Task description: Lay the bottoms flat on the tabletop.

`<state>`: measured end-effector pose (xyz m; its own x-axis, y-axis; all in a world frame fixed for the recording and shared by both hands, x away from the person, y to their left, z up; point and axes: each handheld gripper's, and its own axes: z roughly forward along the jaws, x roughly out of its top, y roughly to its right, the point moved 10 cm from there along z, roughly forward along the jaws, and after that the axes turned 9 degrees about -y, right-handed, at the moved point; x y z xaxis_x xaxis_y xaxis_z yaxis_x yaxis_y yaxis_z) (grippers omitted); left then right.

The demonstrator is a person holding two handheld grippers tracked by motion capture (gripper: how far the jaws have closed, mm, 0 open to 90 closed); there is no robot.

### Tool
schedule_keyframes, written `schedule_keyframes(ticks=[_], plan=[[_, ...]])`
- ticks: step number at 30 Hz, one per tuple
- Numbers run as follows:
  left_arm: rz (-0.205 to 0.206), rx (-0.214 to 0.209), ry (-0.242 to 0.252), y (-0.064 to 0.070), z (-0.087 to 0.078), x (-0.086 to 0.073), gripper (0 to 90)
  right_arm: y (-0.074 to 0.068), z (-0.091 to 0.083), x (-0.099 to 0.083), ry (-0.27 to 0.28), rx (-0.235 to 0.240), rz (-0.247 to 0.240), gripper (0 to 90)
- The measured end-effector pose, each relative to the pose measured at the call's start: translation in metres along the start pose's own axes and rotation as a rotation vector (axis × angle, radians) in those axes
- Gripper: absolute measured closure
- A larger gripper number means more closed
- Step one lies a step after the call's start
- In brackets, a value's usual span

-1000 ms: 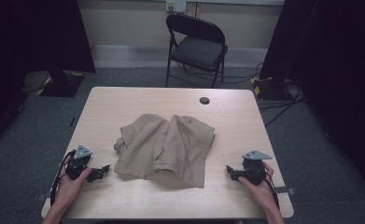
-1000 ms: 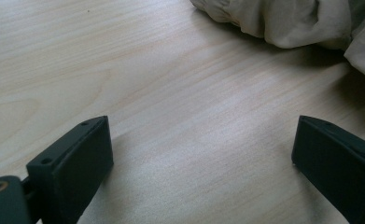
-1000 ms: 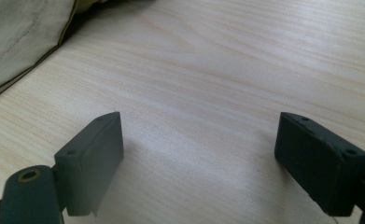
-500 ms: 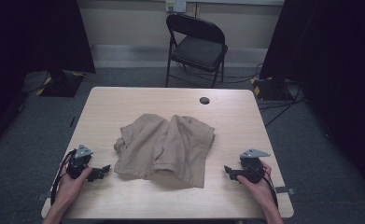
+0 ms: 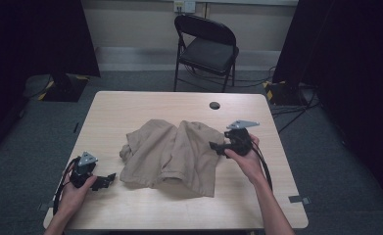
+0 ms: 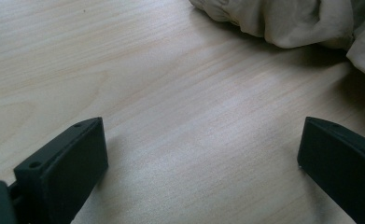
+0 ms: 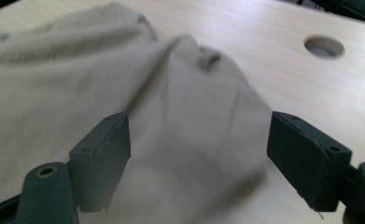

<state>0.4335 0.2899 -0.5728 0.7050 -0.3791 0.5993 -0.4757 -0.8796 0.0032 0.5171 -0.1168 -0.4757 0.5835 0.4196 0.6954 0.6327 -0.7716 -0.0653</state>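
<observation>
Right gripper point(image 7: 196, 149): jaws wide, straddling the near right corner of the tan garment point(image 5: 172, 154), not yet closed on it. Left gripper point(image 6: 199, 163): jaws wide, over bare table point(image 5: 130, 105), garment just beyond. Garment: crumpled, mid-table; right hand nearer.

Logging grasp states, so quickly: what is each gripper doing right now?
Left gripper: open, holding nothing, over bare table.
Right gripper: open, jaws on either side of the tan shirt, not closed on it.
</observation>
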Motion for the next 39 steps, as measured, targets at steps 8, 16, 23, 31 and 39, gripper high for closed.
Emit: schedule_keyframes(ticks=[8, 16, 23, 31, 39], plan=[[0.001, -0.001, 0.0, 0.0, 0.0, 0.0, 0.6, -0.007, 0.054, 0.06, -0.028, 0.082, -0.017, 19.5], [0.002, -0.001, -0.001, 0.0, 0.0, 0.0, 0.6, -0.014, 0.123, 0.059, -0.113, 0.078, 0.016, 19.3], [0.001, -0.001, 0.0, 0.0, 0.0, 0.0, 0.6, -0.008, 0.146, 0.039, -0.199, 0.041, 0.031, 21.7], [0.001, -0.002, 0.0, 0.0, 0.0, 0.0, 0.6, -0.003, 0.144, 0.03, -0.211, -0.029, 0.007, 65.7], [0.001, -0.002, 0.0, 0.0, 0.0, 0.0, 0.6, -0.005, 0.117, 0.032, -0.151, 0.054, 0.013, 88.6]])
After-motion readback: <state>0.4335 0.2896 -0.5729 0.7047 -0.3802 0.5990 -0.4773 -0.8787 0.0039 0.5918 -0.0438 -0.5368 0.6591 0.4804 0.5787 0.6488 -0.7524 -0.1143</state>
